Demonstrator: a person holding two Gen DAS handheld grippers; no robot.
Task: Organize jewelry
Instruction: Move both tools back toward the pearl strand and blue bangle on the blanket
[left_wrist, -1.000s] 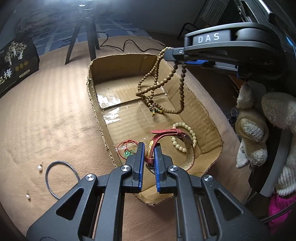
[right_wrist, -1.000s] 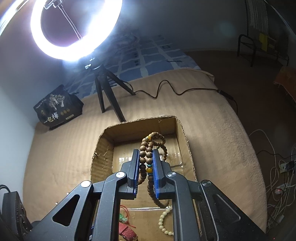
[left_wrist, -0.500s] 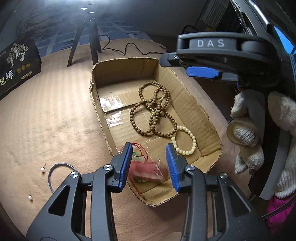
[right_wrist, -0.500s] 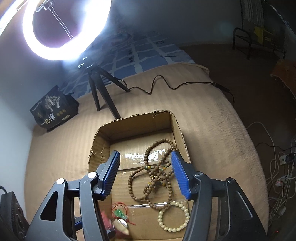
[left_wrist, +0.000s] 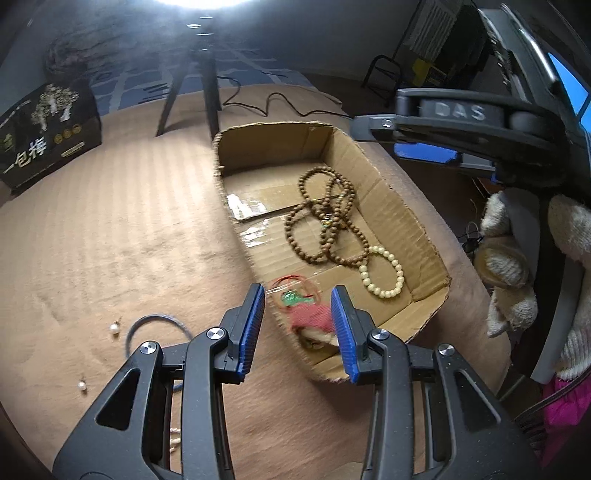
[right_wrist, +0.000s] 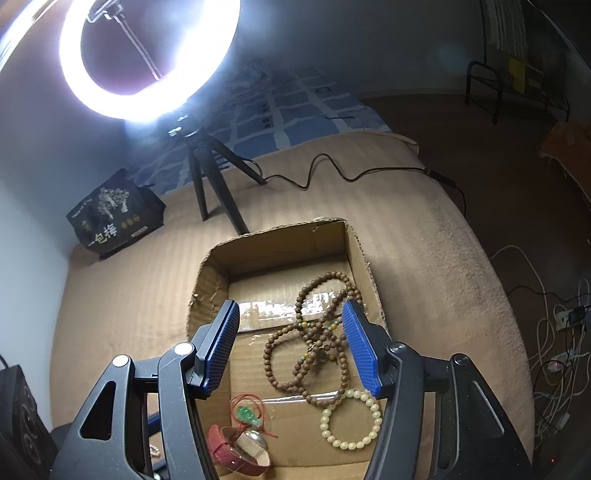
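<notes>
Over cardboard box (right_wrist: 360, 254): both hand-held grippers (left_wrist: 297, 325) wide, empty.

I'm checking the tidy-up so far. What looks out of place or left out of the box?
Three pieces lie outside the brown cardboard box, on the tan blanket to its left: a thin dark hoop bangle and two small pearl earrings. Inside, the long brown wooden bead strand lies tangled.

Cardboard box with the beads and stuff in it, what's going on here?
A person with handheld tongs in each hand is sorting jewelry into the shallow brown cardboard box. Both the left tongs and right tongs are open and empty. Inside lie the long brown wooden bead necklace, cream bead bracelet, red-strapped wristwatch and green pendant on red cord. A thin blue bangle and two small pearl earrings remain on the tan blanket.
</notes>
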